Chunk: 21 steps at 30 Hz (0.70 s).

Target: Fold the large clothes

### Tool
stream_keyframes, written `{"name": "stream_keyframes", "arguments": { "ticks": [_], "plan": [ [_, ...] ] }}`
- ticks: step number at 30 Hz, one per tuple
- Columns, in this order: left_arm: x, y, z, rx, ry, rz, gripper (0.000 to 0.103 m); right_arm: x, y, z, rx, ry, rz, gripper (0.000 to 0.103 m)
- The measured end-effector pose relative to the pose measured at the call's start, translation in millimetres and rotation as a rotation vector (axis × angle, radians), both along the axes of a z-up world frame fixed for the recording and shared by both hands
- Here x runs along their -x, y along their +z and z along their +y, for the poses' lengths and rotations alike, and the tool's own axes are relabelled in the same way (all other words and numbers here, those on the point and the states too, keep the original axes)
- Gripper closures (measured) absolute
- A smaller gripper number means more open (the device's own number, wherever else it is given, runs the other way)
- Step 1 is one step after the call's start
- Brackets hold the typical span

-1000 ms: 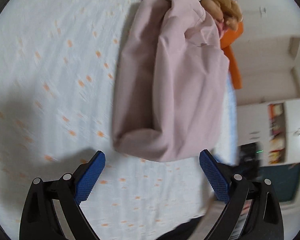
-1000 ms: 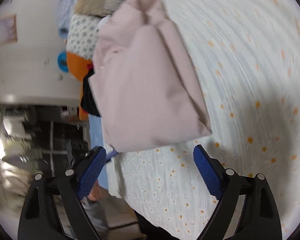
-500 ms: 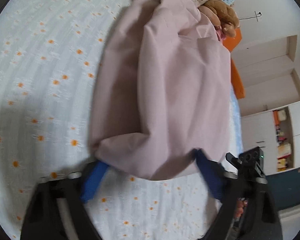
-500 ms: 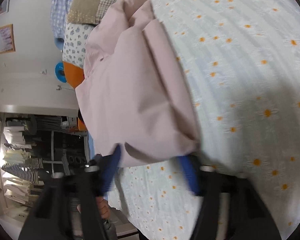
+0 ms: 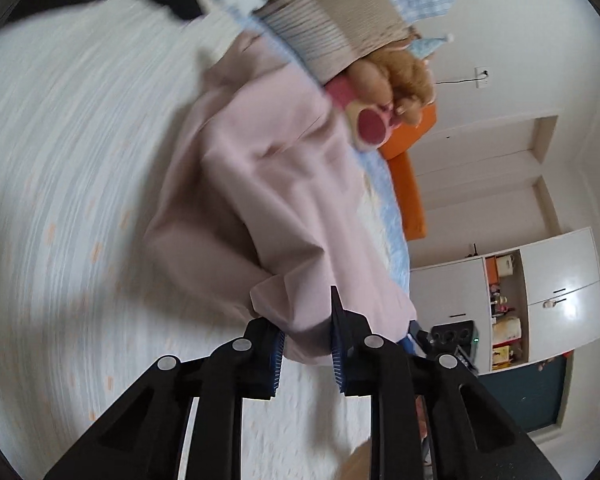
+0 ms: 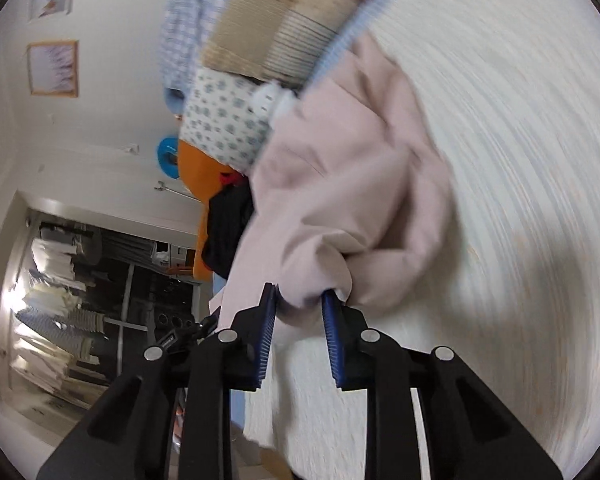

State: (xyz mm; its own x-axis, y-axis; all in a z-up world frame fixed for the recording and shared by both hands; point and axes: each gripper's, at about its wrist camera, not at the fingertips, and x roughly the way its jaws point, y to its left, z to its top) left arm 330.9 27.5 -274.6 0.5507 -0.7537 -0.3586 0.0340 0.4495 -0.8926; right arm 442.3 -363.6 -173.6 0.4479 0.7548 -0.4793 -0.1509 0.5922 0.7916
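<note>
In the left wrist view, the white bedspread (image 5: 80, 184) fills the left side, streaked by motion blur, its small orange flecks barely readable. Toward the middle lies the pink garment (image 5: 268, 200), bunched and running away from the camera toward the head of the bed. The left gripper (image 5: 306, 340) has just been closing, and its blue pads now pinch the near edge of that cloth, a fold of which bulges between them. Beyond the garment sit a striped beige pillow (image 5: 340, 28) and a brown plush toy (image 5: 404, 76), touching the garment's far end. Farther right, an orange cushion (image 5: 410, 184) hangs by the bed's edge. At the far right stands a white cabinet (image 5: 556, 280); its open middle shelves hold small items, perhaps jars and boxes, too small to name.

In the right wrist view, an open wardrobe (image 6: 60, 300) on the left holds stacked and hanging clothes, some of them striped. Two framed pictures (image 6: 54, 68) hang on the wall above. Moving right, a floral pillow (image 6: 224, 128) and the striped pillow rest at the bed's head. The pink garment spreads through the centre, lifted at its near end. The right gripper (image 6: 298, 316) has likewise just been closing and clamps a gathered corner of the cloth. The bedspread sweeps off to the right.
</note>
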Motion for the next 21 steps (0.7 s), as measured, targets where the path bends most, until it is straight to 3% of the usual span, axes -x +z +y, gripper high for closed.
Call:
{"name": "stream_keyframes", "arguments": {
  "ticks": [6, 10, 13, 17, 21],
  "plan": [
    [-97, 46, 10, -0.045, 0.030, -0.024, 0.078, -90, 57, 29, 0.074, -0.023, -0.093, 0.079],
    [-167, 56, 12, -0.093, 0.071, -0.013, 0.078, -164, 64, 43, 0.102, -0.060, -0.113, 0.078],
    [-228, 48, 8, -0.130, 0.104, 0.025, 0.078, -204, 58, 56, 0.199, -0.089, -0.151, 0.076],
    [-283, 29, -12, -0.272, 0.120, 0.040, 0.078, -254, 26, 83, 0.470, -0.102, -0.205, 0.076],
    [-305, 14, -29, -0.345, 0.160, 0.028, 0.078, -278, -10, 87, 0.532, -0.137, -0.178, 0.076]
  ]
}}
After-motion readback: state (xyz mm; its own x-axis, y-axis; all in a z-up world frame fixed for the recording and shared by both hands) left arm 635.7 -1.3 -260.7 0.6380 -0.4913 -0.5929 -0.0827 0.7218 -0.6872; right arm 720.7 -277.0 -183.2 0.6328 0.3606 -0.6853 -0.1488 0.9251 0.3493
